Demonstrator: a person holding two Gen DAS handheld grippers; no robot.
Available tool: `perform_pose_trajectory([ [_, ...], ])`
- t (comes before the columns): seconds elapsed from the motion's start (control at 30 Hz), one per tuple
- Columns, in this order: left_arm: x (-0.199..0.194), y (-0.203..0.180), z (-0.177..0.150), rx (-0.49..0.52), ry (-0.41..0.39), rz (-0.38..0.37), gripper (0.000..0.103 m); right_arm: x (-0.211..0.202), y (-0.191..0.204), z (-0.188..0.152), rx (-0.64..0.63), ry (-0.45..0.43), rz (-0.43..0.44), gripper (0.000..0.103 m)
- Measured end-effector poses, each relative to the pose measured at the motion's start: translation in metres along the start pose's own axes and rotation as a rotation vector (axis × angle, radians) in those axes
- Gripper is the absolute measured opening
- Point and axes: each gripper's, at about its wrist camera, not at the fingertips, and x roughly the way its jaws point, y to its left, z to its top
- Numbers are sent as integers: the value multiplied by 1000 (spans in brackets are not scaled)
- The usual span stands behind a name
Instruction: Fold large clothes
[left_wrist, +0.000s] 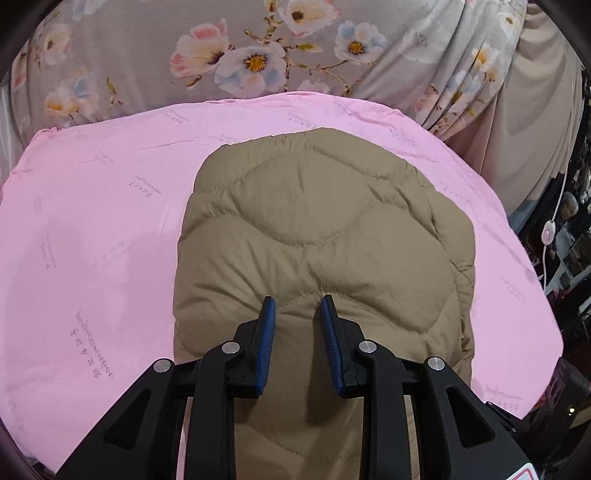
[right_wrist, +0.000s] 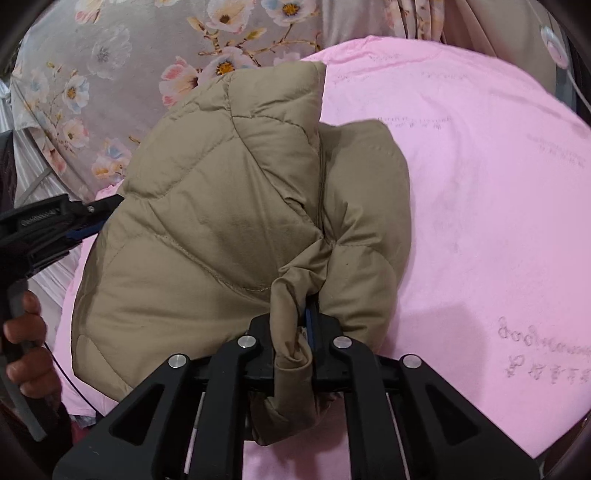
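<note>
A tan quilted puffer jacket (left_wrist: 314, 236) lies folded on a pink sheet (left_wrist: 92, 229). My left gripper (left_wrist: 297, 304) is open just above the jacket's near edge, with blue pads and nothing between them. In the right wrist view the jacket (right_wrist: 207, 229) is bunched up. My right gripper (right_wrist: 308, 314) is shut on a gathered fold of the jacket's fabric, which spills over the jaws toward the camera. The left gripper (right_wrist: 86, 221) shows at the left edge of that view, beside the jacket, held by a hand (right_wrist: 26, 343).
A grey floral cover (left_wrist: 240, 55) lies beyond the pink sheet (right_wrist: 480, 184). A beige curtain (left_wrist: 535, 129) hangs at the right. A white cord with a round switch (left_wrist: 547, 230) hangs by the bed's right edge.
</note>
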Motion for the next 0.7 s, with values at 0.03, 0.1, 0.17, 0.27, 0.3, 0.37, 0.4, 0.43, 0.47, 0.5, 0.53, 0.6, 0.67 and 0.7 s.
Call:
perform_pose_trajectory([
  [0.03, 6, -4, -3, 18, 0, 19, 26, 2, -1, 1, -1, 2, 2, 9],
  [0.1, 14, -7, -8, 30, 2, 39, 26, 5, -1, 1, -17, 8, 1, 10],
  [0.17, 23, -6, -12, 32, 3, 52, 25, 3, 1, 4, -19, 11, 3, 12],
  [0.27, 31, -2, -16, 27, 12, 55, 25, -17, 8, 14, -37, -11, -33, 16],
  [0.3, 32, -1, -15, 27, 14, 55, 25, -25, 9, 18, -27, -25, -28, 17],
  [0.37, 29, 1, -12, 29, 26, 54, 25, -43, 11, 35, 11, -66, -11, 25],
  [0.4, 24, 3, -9, 24, 35, 51, 25, -50, 12, 46, 25, -90, -20, 25],
  [0.43, 19, 4, -6, 17, 40, 45, 25, -56, 14, 59, 34, -116, -24, 25],
  [0.47, 12, 7, 1, 1, 42, 34, 25, -60, 15, 72, 45, -142, -19, 26],
  [0.5, 2, 9, 8, -10, 26, 25, 25, -63, 17, 85, 56, -166, -14, 26],
  [0.53, -8, 12, 17, -13, -1, 31, 25, -63, 19, 100, 66, -187, -13, 26],
  [0.6, -24, 14, 38, -10, -56, 66, 25, -55, 26, 125, 72, -213, -10, 26],
  [0.67, -31, 19, 59, -21, -89, 97, 25, -41, 29, 145, 96, -208, -5, 26],
  [0.7, -30, 22, 70, -32, -94, 101, 25, -33, 30, 152, 117, -203, 1, 25],
])
